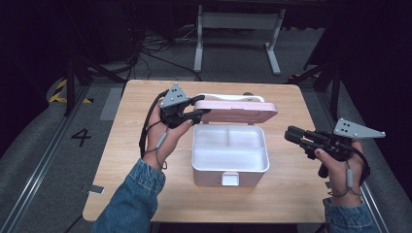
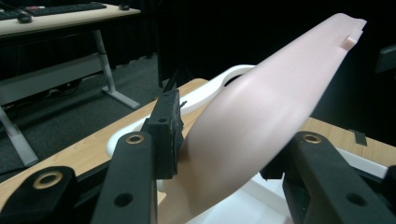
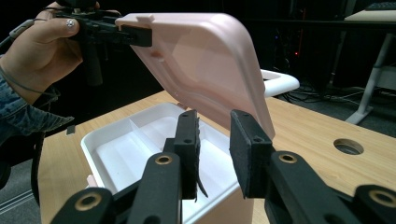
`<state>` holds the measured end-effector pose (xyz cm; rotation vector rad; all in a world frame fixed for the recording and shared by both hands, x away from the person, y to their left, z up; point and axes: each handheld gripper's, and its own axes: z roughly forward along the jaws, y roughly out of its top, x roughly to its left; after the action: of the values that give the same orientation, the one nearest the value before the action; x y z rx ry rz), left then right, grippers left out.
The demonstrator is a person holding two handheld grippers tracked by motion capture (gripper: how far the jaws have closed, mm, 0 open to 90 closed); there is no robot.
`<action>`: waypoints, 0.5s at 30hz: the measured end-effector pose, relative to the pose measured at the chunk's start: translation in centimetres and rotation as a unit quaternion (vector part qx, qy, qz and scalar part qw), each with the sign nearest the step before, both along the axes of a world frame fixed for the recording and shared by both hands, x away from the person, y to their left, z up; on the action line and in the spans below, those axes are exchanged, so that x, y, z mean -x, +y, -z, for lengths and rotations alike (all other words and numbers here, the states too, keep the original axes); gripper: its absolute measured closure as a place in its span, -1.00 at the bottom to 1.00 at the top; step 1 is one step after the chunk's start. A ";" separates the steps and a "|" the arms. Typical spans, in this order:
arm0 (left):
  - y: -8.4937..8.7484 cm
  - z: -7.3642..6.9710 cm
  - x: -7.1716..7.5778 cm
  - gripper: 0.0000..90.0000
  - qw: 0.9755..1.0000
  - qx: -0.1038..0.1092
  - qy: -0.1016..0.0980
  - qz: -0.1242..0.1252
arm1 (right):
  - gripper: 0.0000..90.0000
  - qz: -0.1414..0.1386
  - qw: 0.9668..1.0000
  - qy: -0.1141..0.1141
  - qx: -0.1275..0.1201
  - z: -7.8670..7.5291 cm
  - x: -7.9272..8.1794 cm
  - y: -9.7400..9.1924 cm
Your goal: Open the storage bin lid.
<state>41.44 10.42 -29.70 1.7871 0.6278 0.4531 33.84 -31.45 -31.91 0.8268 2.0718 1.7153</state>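
A white lunch box (image 1: 214, 175) stands in the middle of the wooden table, its pink lid (image 1: 238, 110) raised and leaning back. The divided inside (image 3: 126, 144) is empty. My left gripper (image 1: 199, 112) is shut on the lid's left edge and holds it up; in the left gripper view the lid (image 2: 266, 107) runs between the jaws of that gripper (image 2: 224, 140). To the right of the box, my right gripper (image 1: 291, 135) hovers, pointing at it. Its jaws (image 3: 215, 126) stand a little apart, open, with nothing between them. A white carry handle (image 1: 228, 97) lies behind the lid.
A pink latch (image 1: 230, 178) sits on the box's front wall. A round cable hole (image 3: 348, 146) is in the table far behind the box. A bit of tape (image 1: 95, 190) lies at the table's front left corner. A white desk frame (image 1: 238, 29) stands on the floor beyond.
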 end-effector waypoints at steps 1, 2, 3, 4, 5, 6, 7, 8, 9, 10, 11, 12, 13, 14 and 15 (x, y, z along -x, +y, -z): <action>0.0 -0.1 -0.2 0.34 1.000 -0.004 -0.001 -0.001 | 0.64 0.002 1.000 -0.001 0.002 0.0 0.0 -0.2; -0.1 -0.2 -0.4 0.35 1.000 -0.006 -0.003 -0.005 | 0.64 0.004 1.000 0.000 0.001 0.0 0.1 -0.3; -0.1 -0.2 -0.6 0.35 1.000 -0.009 -0.004 -0.007 | 0.64 0.006 1.000 -0.001 -0.001 0.1 0.1 -0.4; -0.2 -0.3 -0.8 0.36 1.000 -0.011 -0.005 -0.010 | 0.64 0.009 1.000 -0.001 -0.001 0.1 0.1 -0.5; -0.2 -0.3 -1.1 0.37 1.000 -0.011 -0.005 -0.013 | 0.64 0.010 1.000 0.000 -0.003 0.1 0.1 -0.7; -0.2 -0.3 -1.4 0.37 1.000 -0.011 -0.005 -0.016 | 0.64 0.013 1.000 0.002 -0.002 0.1 0.1 -0.8; -0.2 -0.3 -1.4 0.37 1.000 -0.011 -0.005 -0.016 | 0.64 0.013 1.000 0.002 -0.002 0.1 0.1 -0.8; -0.3 -0.3 -1.7 0.37 1.000 -0.009 -0.003 -0.018 | 0.64 0.017 1.000 0.002 -0.003 0.1 0.1 -1.0; -0.3 -0.3 -1.9 0.37 1.000 -0.007 -0.002 -0.020 | 0.64 0.020 1.000 0.004 -0.005 0.1 0.0 -1.1; -0.3 -0.3 -2.2 0.37 1.000 -0.007 -0.003 -0.022 | 0.63 0.021 1.000 0.005 -0.005 0.2 0.0 -1.2; -0.4 -0.2 -2.4 0.37 1.000 -0.007 -0.005 -0.025 | 0.63 0.021 1.000 0.006 -0.007 0.2 0.0 -1.3; -0.5 -0.2 -2.6 0.37 1.000 -0.007 -0.005 -0.029 | 0.63 0.022 1.000 0.009 -0.011 0.2 0.0 -1.3; -0.5 -0.2 -2.9 0.37 0.999 -0.008 -0.005 -0.030 | 0.63 0.023 1.000 0.007 -0.012 0.2 -0.1 -1.3; -0.6 -0.2 -3.1 0.37 0.999 -0.008 -0.004 -0.034 | 0.63 0.022 1.000 0.009 -0.011 0.2 -0.1 -1.4; -0.6 -0.2 -3.4 0.37 0.999 -0.008 -0.005 -0.038 | 0.63 0.022 1.000 0.010 -0.009 0.2 -0.1 -1.4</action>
<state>44.81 9.79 -29.54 1.7800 0.6884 0.5213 33.92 -32.85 -32.15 0.8927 2.0374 1.7123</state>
